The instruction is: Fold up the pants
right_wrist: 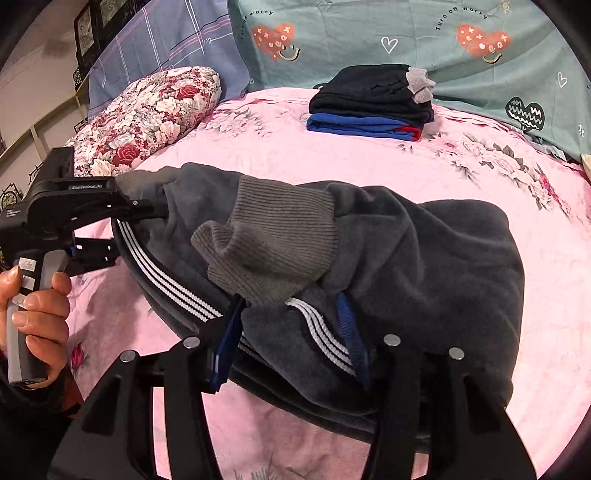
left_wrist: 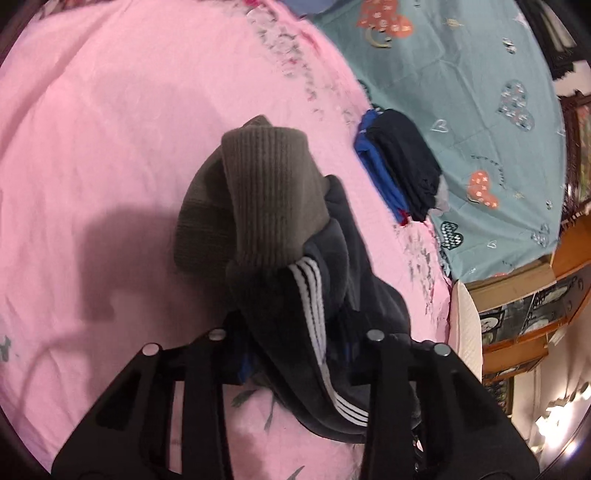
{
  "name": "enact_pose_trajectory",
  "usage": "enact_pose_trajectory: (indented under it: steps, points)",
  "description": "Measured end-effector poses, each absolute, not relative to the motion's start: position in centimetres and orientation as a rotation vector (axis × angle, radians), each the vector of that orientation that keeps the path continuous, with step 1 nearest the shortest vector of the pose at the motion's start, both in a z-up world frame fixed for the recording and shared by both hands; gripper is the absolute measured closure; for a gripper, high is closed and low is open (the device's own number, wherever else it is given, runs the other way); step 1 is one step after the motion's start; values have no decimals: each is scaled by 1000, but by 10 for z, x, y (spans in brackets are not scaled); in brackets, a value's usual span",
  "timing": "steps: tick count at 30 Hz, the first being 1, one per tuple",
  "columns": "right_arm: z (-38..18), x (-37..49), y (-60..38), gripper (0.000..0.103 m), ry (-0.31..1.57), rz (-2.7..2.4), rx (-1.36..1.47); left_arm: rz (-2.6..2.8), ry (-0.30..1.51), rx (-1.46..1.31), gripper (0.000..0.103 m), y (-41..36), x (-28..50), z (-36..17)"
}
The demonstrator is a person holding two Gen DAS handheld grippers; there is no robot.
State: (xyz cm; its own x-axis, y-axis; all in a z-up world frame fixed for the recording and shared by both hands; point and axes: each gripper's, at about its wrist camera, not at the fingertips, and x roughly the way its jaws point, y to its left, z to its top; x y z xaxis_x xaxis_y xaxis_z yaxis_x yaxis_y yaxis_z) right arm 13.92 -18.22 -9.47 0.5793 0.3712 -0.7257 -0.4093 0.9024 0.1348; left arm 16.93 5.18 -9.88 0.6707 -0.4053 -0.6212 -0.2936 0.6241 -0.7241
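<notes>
Dark grey fleece pants (right_wrist: 424, 258) with white side stripes lie partly folded on the pink bedspread (right_wrist: 277, 147). Their grey ribbed cuffs (right_wrist: 280, 240) are laid back over the middle. My right gripper (right_wrist: 288, 343) is shut on the near striped fold, its blue pads pressing the fabric from both sides. My left gripper (right_wrist: 147, 212) pinches the pants' left edge, and a hand (right_wrist: 37, 295) holds its handle. In the left wrist view the pants (left_wrist: 332, 258) run up between the fingers of the left gripper (left_wrist: 303, 350), with a cuff (left_wrist: 266, 192) standing above.
A stack of folded dark and blue clothes (right_wrist: 369, 103) sits at the far side of the bed, also in the left wrist view (left_wrist: 399, 166). A floral pillow (right_wrist: 147, 114) lies far left. A teal heart-print sheet (right_wrist: 369, 33) lies behind. Wooden furniture (left_wrist: 535, 306) stands beside the bed.
</notes>
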Motion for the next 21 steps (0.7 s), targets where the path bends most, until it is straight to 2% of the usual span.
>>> enact_pose_trajectory:
  steps: [5,9,13,21]
  points:
    - [-97,140,-184,50,847,468,-37,-163,700,-662,72,9,147,-31]
    - [-95,139,-186,47,837,497,-42,-309,629,-333,72,-73,131,21]
    - [-82,121,-212,46,751,565,44,-439,675,-93,72,-142,134,23]
    - [-67,54,-322,46,663,389,158,-571,700,106,72,-208,128,17]
